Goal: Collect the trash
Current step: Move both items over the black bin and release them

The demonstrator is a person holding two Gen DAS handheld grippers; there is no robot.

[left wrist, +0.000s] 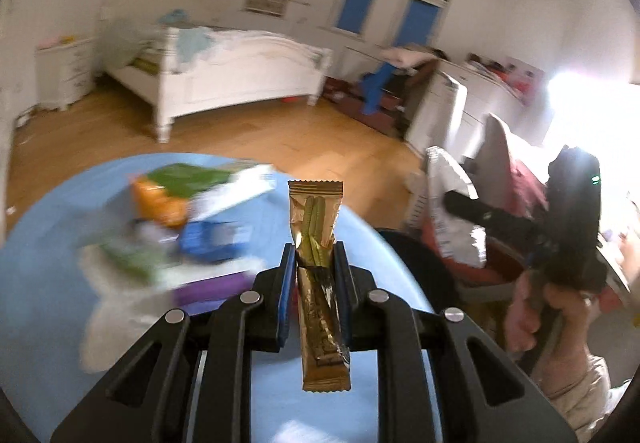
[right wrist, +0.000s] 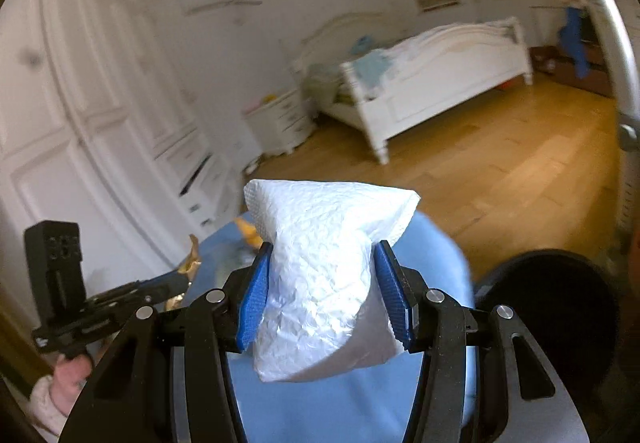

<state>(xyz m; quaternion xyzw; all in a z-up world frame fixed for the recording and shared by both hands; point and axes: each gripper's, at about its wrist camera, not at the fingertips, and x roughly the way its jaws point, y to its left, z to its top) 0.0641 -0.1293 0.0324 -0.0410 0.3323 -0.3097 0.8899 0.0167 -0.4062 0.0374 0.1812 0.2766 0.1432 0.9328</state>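
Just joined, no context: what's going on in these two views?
A person is clearing trash off a round blue table. The left claw is shut on a long gold snack wrapper; the right claw is shut on a crumpled white paper towel. More blurred wrappers remain on the table.

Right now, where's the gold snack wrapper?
Left wrist view, centre: the gold snack wrapper is clamped upright in the left gripper, above the blue table, right of the blurred litter pile.
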